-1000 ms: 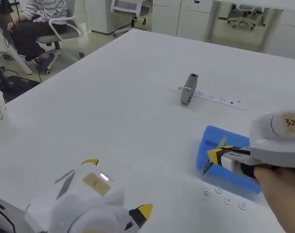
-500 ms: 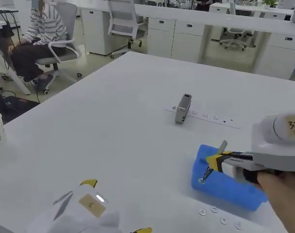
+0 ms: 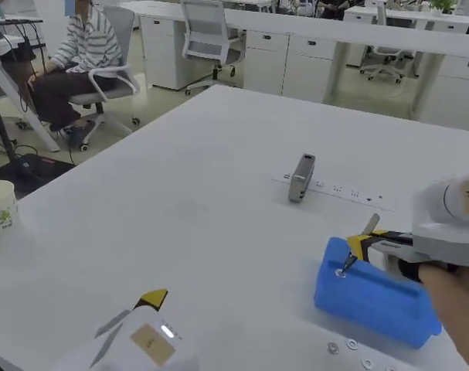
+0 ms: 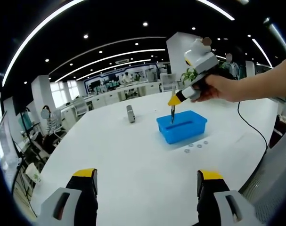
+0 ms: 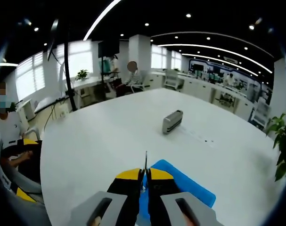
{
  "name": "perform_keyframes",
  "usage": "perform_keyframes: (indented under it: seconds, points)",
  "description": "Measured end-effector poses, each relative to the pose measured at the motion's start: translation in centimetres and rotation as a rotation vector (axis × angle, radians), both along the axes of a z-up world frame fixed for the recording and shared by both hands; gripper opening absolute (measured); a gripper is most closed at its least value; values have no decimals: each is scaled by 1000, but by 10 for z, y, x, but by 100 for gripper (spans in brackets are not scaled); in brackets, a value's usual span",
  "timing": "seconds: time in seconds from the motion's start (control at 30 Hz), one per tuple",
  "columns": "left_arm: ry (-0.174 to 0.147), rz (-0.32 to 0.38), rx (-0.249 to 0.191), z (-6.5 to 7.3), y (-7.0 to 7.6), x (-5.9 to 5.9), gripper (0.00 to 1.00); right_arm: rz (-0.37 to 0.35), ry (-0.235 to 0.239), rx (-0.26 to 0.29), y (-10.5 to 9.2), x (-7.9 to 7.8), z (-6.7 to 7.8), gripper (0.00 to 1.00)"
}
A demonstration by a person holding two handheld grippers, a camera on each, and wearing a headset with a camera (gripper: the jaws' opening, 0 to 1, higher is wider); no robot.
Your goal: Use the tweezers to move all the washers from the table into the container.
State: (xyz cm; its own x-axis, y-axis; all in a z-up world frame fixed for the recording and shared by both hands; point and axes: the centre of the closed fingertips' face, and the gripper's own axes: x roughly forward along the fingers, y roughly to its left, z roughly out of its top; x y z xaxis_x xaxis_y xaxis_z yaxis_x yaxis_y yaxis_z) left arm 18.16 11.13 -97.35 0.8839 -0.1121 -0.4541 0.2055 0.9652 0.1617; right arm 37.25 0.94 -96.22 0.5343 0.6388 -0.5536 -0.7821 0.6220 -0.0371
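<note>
Right gripper [image 3: 359, 246], jaws clamped on tweezers [image 3: 348, 263], tips down over blue container [image 3: 373, 300], 4 washers [image 4: 198, 145] on white table [image 3: 180, 201] just beside it, left gripper [image 4: 146, 175] jaws wide apart, empty

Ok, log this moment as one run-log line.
right gripper: shut on thin metal tweezers | tweezer tips: over blue plastic rectangular container | small metal washers: several on white table | left gripper: open, empty

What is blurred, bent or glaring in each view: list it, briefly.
Head view: even light, faint shadows; the right tool at the frame edge is soft. Left gripper view: fisheye bows the ceiling light strips; the blue container is crisp. Right gripper view: the tweezers look soft, windows glare.
</note>
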Motion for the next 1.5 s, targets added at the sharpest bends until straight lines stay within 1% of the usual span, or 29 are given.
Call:
perform_keyframes:
  seconds: [0.13,0.23,0.33,0.47,0.5,0.53,0.6,0.63,0.7,0.8,0.83,0.9,0.97,1.07,1.13,1.17,1.27,1.33,1.4,1.5]
  points:
    - [-18,3,-14,3,0,1,92,-9,9,-28,-1,6,-16,0]
    - [-21,5,-13,3,1,1,93,-23,21,-28,-3,9,-23,0]
    - [-13,4,-7,1,1,1,93,-36,41,-19,-2,11,-30,1]
    - [-10,6,-1,1,2,1,93,-46,54,-29,-3,11,-42,1]
    - [-6,1,-6,0,0,1,93,-48,59,-29,-3,11,-44,1]
    - [-11,-6,-15,2,-1,1,94,-48,61,-31,-3,11,-46,1]
    - [-33,-12,-27,5,-3,2,95,-45,64,-40,-3,9,-50,1]
    - [-34,-11,-26,6,-3,2,95,-42,64,-43,-4,12,-52,1]
    - [-37,-8,-34,6,-2,2,95,-39,69,-41,-4,13,-54,1]
    - [-31,-4,-29,5,-2,2,95,-39,69,-47,-5,14,-57,1]
    - [-28,-5,-25,4,-2,2,95,-38,54,-39,-4,15,-55,1]
    - [-17,-4,-10,2,-1,1,94,-38,55,-41,-5,17,-57,1]
    - [-14,-2,-2,1,-1,1,94,-37,53,-40,-5,18,-57,1]
    - [-14,2,-6,2,0,2,94,-42,54,-39,-6,18,-57,1]
    - [-6,10,-9,0,2,2,93,-51,50,-44,-8,19,-57,2]
    - [-1,13,-7,-1,2,2,93,-56,53,-42,-8,20,-57,2]
    - [0,15,-10,-1,2,2,94,-64,61,-30,-10,19,-55,2]
    - [5,16,-5,-2,3,2,94,-67,66,-29,-10,17,-52,2]
    - [8,15,2,-3,3,2,94,-75,60,-6,-12,17,-46,2]
    - [6,16,13,-3,3,2,93,-81,48,10,-14,17,-36,2]
